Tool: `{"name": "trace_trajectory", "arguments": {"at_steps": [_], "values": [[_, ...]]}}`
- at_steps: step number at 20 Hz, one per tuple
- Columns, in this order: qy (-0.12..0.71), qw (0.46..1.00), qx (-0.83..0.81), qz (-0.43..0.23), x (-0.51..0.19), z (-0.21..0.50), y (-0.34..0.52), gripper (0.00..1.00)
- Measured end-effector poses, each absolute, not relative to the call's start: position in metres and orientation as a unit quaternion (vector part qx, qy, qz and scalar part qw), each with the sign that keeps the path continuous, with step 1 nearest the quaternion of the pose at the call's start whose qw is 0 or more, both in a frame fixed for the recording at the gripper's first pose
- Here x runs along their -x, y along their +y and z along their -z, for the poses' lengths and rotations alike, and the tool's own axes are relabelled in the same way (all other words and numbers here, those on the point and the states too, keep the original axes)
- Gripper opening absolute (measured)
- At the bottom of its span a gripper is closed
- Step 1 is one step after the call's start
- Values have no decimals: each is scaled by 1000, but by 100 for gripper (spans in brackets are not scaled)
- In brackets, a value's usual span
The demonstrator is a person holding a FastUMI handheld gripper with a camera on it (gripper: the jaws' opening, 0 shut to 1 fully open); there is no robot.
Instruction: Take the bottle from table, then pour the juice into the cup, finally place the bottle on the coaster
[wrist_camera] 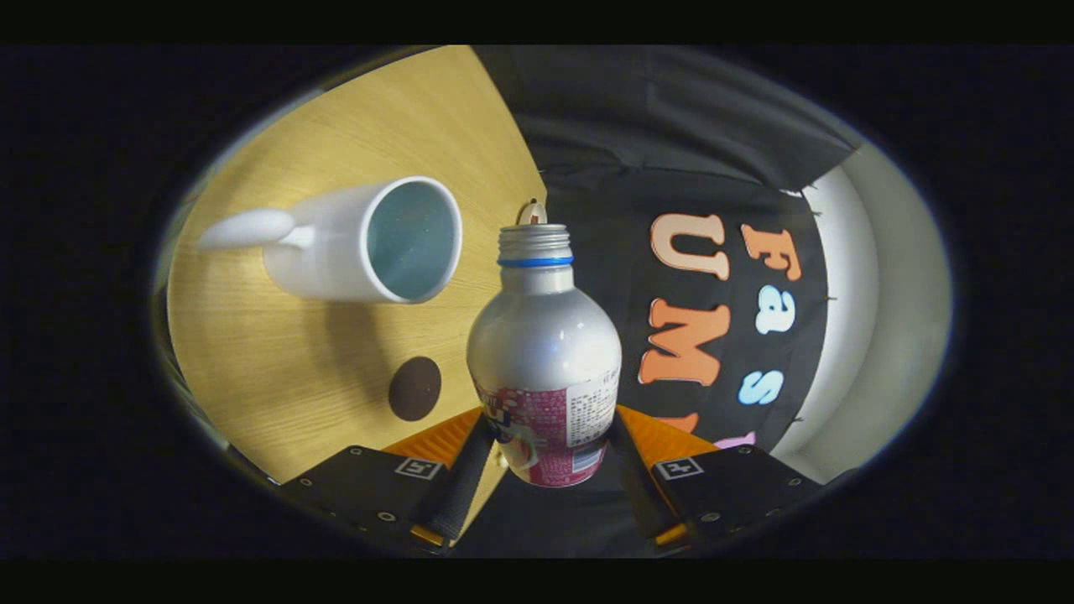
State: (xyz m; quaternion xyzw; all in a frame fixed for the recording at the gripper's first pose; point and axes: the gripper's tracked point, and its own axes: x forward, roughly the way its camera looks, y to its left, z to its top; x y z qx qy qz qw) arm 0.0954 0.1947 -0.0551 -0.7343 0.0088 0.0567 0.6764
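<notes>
Wooden table (277, 369) behind — bottle (544, 352) between clamped jaws

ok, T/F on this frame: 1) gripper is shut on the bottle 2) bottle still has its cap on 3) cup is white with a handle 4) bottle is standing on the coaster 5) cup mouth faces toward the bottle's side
1) True. The gripper has both fingers pressed on the bottle.
2) False. The threaded neck is bare and open, with a blue ring below it.
3) True. The cup is white with a handle on the side away from the bottle.
4) False. The dark round coaster lies bare on the wooden table, apart from the held bottle.
5) True.
</notes>
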Motion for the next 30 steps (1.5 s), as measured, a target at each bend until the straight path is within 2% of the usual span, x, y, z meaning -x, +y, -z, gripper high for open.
{"name": "trace_trajectory", "arguments": {"at_steps": [10, 16, 22, 30], "values": [[79, 852, 512, -73, -109, 59, 146, 77], [97, 930, 345, -82, -139, 62, 119, 77], [125, 970, 191, -85, -165, 83, 106, 77], [137, 981, 83, -108, -192, 103, 114, 77]]}}
